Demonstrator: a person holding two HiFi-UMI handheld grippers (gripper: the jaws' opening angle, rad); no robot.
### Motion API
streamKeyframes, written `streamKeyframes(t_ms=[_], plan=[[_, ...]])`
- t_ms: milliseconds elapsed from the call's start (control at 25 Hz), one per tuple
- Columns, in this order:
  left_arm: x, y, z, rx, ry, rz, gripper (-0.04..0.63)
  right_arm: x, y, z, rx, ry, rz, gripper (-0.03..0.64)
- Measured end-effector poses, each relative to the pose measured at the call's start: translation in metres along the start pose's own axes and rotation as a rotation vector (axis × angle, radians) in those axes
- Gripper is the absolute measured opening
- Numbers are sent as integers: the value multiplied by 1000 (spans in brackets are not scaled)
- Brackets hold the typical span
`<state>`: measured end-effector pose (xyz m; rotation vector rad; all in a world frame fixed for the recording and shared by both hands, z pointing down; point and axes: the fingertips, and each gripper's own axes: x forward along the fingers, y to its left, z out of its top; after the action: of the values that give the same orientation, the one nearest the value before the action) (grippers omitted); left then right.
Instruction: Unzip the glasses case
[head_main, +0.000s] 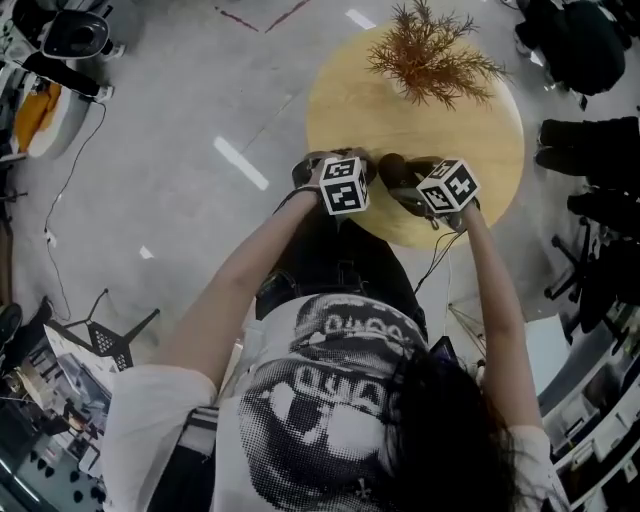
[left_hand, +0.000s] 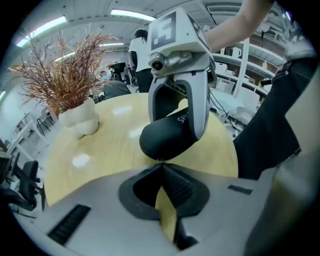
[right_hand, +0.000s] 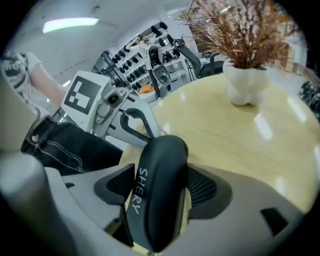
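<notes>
The black oval hard-shell glasses case (right_hand: 156, 197) with white lettering on its side is clamped across its width between the right gripper (right_hand: 161, 176)'s two ribbed jaws, standing on edge in the lower middle of the right gripper view. In the head view it shows only as a dark shape between the two marker cubes, above the near edge of the round light wooden table (head_main: 480, 130), right of the frame's centre.

The left gripper (left_hand: 160, 167) meets the case end-on. In the left gripper view its jaws are pressed together at their tips, and those tips touch the lower rim of the case's rounded end at mid-frame. A tiny pale speck sits at the contact point; whether it is the zip's pull cannot be told. No opening in the case can be made out in any view.

Farther back on the table, well apart from the case, stands a lumpy white vase (right_hand: 242, 82) holding dried reddish-brown branches (head_main: 430, 55), at the upper right of the right gripper view. The person, in a white printed T-shirt (head_main: 330, 400) and dark trousers, stands at the table's edge with both arms stretched forward over the grey floor (head_main: 180, 120).
</notes>
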<state>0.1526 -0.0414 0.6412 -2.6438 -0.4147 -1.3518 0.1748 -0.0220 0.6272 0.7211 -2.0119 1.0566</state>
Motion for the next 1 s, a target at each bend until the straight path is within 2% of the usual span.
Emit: streamKeyframes(t_ms=[200,320,560,680,840,1000], plan=[[-3,-6,0,-118,-9,66,12,-2,-5,-2,132,-143,33,321],[-6,-12,1,-162,-15,97,12,-3,-6,-4,178,-192,46,321],[-1,-42,8,-177,-23,109,12,1,-3,-3,221,-198,13,319],[2,-52,12,-216,-45,124,12,2,0,0,265,-213,12,319],[-2,-58,12,-287,-72,162,12,1,-3,-1,294,-206,-40,319],[-3,-71,13,-300,-85,175,12,2,-2,-3,353,-229,-68,319]])
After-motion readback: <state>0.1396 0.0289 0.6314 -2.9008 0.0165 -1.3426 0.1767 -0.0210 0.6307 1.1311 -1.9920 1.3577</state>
